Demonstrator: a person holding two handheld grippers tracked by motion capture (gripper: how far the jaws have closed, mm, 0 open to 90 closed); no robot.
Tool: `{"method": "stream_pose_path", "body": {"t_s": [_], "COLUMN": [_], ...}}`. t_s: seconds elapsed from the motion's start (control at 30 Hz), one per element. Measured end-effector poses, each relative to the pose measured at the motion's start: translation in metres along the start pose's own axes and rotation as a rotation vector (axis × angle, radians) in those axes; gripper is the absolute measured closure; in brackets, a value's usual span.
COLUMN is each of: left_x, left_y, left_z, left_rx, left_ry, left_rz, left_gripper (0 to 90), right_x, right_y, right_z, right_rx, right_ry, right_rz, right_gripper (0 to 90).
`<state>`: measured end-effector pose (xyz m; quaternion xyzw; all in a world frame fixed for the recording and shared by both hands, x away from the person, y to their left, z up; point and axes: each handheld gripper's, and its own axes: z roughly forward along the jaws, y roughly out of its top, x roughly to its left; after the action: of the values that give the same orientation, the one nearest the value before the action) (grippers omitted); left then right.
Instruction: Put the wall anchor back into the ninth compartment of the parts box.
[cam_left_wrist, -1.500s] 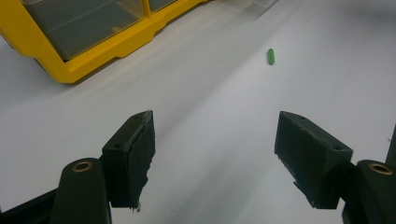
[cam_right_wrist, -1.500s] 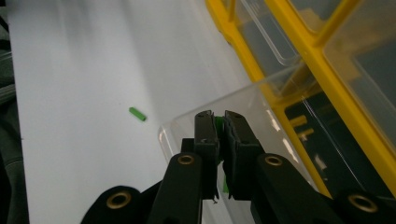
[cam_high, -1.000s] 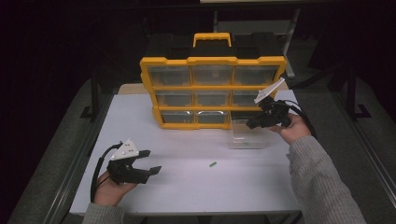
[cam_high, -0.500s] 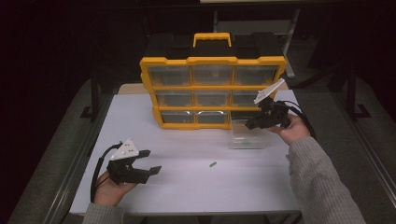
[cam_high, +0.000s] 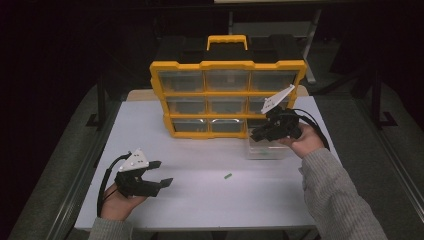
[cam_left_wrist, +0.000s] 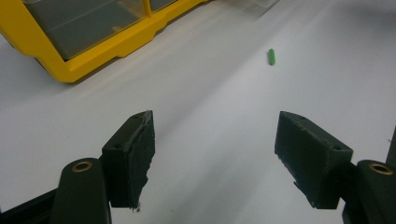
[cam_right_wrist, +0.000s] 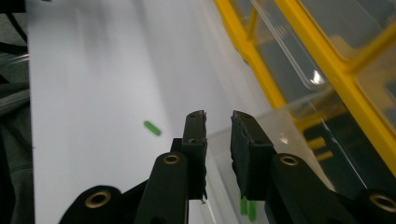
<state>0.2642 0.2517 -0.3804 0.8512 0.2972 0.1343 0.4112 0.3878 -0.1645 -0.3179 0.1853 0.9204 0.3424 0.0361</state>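
On white table, green piece lay between grippers, unmoved since a second before; clear drawer just below yellow organizer; right gripper over drawer, jaws nearly closed on nothing, shifted slightly; left gripper spread wide, unchanged

White table, dark floor around.

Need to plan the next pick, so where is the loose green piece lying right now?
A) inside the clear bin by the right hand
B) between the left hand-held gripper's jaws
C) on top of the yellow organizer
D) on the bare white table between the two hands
D: the green piece lies alone on the white table, ahead of the open left hand-held gripper.
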Motion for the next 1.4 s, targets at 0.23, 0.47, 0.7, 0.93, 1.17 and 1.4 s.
{"method": "stream_pose_path", "body": {"t_s": [0.23, 0.47, 0.7, 0.93, 1.17, 1.4], "left_x": [0.0, 0.0, -0.001, 0.0, 0.0, 0.001], "left_y": [0.0, 0.0, 0.0, 0.0, -0.001, -0.001], "left_z": [0.0, 0.0, 0.0, 0.0, 0.0, 0.0], "left_rx": [-0.003, -0.004, -0.005, -0.001, -0.005, -0.005], "left_ry": [0.0, -0.001, -0.003, -0.002, -0.002, -0.007], "left_rz": [-0.004, -0.005, -0.006, -0.002, -0.003, -0.011], "left_gripper": [28.2, 28.2, 28.0, 27.8, 27.9, 27.7], "right_x": [0.018, 0.032, 0.048, 0.059, 0.065, 0.068], "right_y": [0.011, 0.016, 0.018, 0.012, 0.008, 0.006], "right_z": [0.009, 0.021, 0.046, 0.07, 0.09, 0.112], "right_rx": [-0.008, -0.005, 0.02, 0.057, 0.09, 0.173], "right_ry": [0.016, 0.044, 0.09, 0.107, 0.109, 0.088], "right_rz": [-0.059, -0.077, -0.105, -0.115, -0.145, -0.187], "right_gripper": [67.0, 61.4, 58.8, 56.8, 57.1, 58.4]}}
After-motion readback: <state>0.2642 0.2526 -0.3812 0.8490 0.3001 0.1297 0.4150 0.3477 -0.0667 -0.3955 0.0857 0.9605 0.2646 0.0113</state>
